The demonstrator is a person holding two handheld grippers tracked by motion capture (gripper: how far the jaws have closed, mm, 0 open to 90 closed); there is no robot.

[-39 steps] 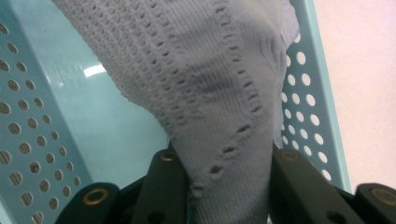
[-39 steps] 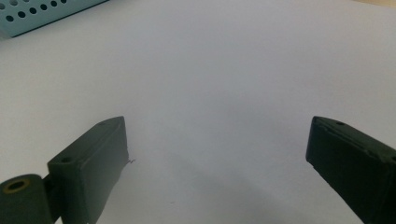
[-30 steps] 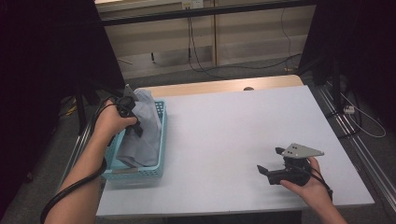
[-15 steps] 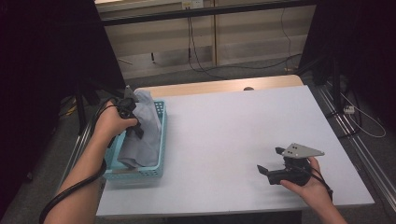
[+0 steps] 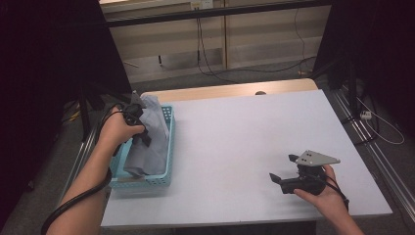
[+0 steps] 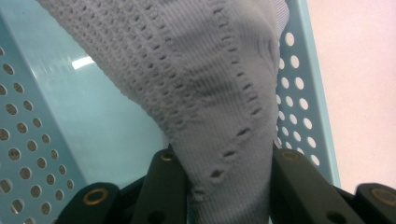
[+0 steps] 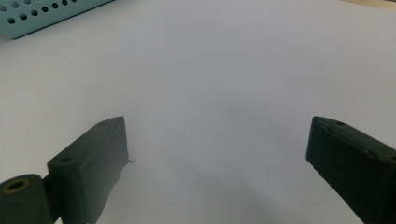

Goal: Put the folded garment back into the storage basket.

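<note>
The right gripper [image 5: 284, 169] rested on the white table [image 5: 235, 142], jaws wide and empty. Farther left, the left gripper [image 6: 224, 186] pinched a pale grey knitted cloth [image 6: 205, 79], eyelet-patterned, bunched inside the blue perforated basket [image 5: 168, 147] at the table's edge

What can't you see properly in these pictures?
- High view: the left gripper is mostly covered by the hand and the grey cloth.
- High view: the floor of the blue basket is hidden under the cloth.
- Left gripper view: the cloth's top is cut off by the edge.
- Right gripper view: the open right gripper blocks nothing, but the basket is cut off at the corner.
</note>
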